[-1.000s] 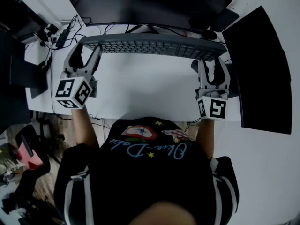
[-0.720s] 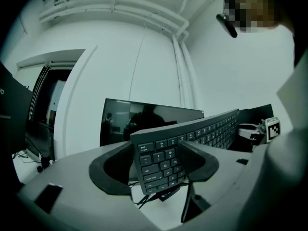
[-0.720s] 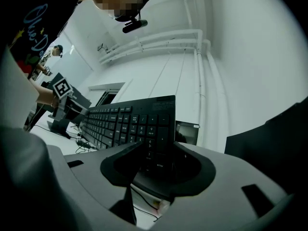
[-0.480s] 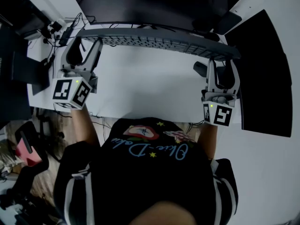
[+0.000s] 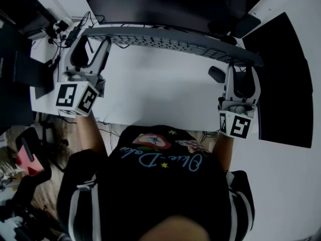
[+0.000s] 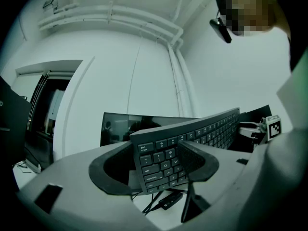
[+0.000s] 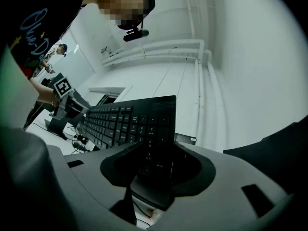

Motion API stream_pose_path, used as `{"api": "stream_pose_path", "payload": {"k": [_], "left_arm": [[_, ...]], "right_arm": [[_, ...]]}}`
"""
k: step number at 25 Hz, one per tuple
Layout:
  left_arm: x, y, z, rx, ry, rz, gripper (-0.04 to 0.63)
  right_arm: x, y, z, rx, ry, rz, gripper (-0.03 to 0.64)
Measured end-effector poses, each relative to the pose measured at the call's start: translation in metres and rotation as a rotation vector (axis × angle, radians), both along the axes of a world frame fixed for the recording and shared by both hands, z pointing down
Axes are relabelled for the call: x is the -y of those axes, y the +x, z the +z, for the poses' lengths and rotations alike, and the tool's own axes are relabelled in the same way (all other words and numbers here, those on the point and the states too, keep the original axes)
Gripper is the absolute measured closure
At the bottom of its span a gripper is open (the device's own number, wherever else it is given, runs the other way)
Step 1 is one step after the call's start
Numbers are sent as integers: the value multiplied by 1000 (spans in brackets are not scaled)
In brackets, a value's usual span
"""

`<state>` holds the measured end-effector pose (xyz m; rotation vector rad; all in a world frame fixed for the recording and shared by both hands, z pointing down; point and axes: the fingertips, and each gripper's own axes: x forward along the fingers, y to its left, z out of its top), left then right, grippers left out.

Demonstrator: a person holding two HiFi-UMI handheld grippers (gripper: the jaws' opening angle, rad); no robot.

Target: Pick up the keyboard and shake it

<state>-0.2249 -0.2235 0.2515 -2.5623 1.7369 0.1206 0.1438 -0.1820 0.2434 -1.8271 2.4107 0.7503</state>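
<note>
Holds the long dark-grey plastic keyboard [image 5: 170,43] in the air, clear of the white table [image 5: 150,97], with its long axis running 9 to 3 o'clock in the head view. Grips the 9 o'clock end with the left claw [image 5: 92,46], closed across key face and underside beside the escape key. Grips the 3 o'clock end likewise with the right claw [image 5: 242,73], set fairly wide yet pressed onto the board by the number pad. Sits at 12 o'clock from each claw, equally near to both. Looks ready for shaking; best to move both ends together, or risk twisting the board. Below, bare table and a small black mouse [image 5: 216,74]. At 12 o'clock a dark monitor [image 5: 165,4], at 3 o'clock a large black flat panel [image 5: 283,84], at 10 o'clock tangled cables [image 5: 67,29].
</note>
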Motion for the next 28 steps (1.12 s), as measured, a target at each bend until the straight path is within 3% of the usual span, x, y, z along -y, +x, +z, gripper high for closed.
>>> {"api": "stream_pose_path", "payload": {"k": [14, 28], "left_arm": [[1, 2, 9, 8, -29, 4, 327], [7, -3, 50, 13, -138, 2, 327]], "right_arm": [[-2, 1, 9, -4, -34, 9, 434], [6, -4, 47, 14, -154, 8, 436]]}}
